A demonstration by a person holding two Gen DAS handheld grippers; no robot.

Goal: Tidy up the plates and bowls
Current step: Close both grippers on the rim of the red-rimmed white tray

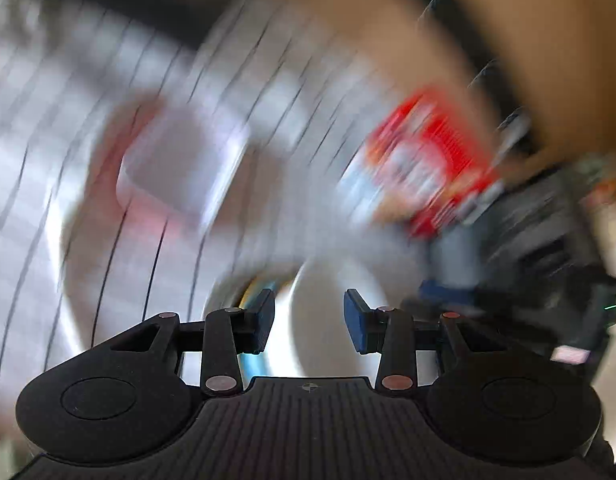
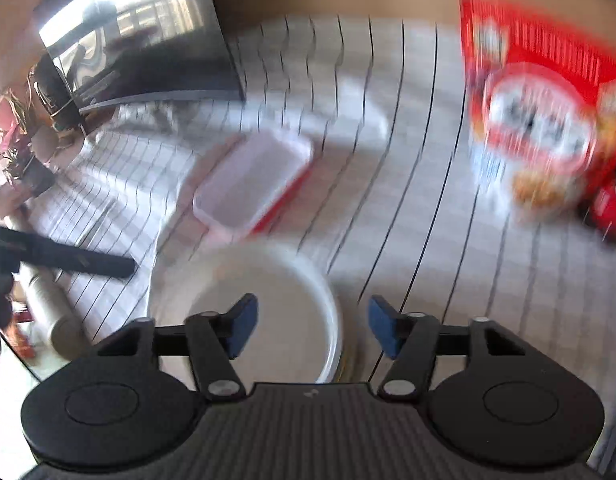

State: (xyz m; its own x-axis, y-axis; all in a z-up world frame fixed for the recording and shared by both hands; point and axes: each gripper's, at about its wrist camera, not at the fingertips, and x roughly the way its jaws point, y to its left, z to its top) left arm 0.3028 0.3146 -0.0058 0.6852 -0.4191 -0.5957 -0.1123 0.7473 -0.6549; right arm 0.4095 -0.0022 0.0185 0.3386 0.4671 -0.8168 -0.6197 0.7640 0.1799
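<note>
Both views are blurred by motion. In the right wrist view a white round bowl (image 2: 268, 280) sits on the striped tablecloth just ahead of my right gripper (image 2: 311, 326), whose blue-padded jaws stand open over its right rim, holding nothing. In the left wrist view my left gripper (image 1: 309, 322) is open and empty above a white round dish (image 1: 331, 280); a bit of blue and yellow rim (image 1: 254, 296) shows by the left finger.
A white rectangular container with a red edge (image 2: 254, 178) lies further back on the cloth; it also shows in the left wrist view (image 1: 180, 164). A red snack box (image 2: 543, 100) stands at the right. A dark screen (image 2: 148, 40) stands at the back left.
</note>
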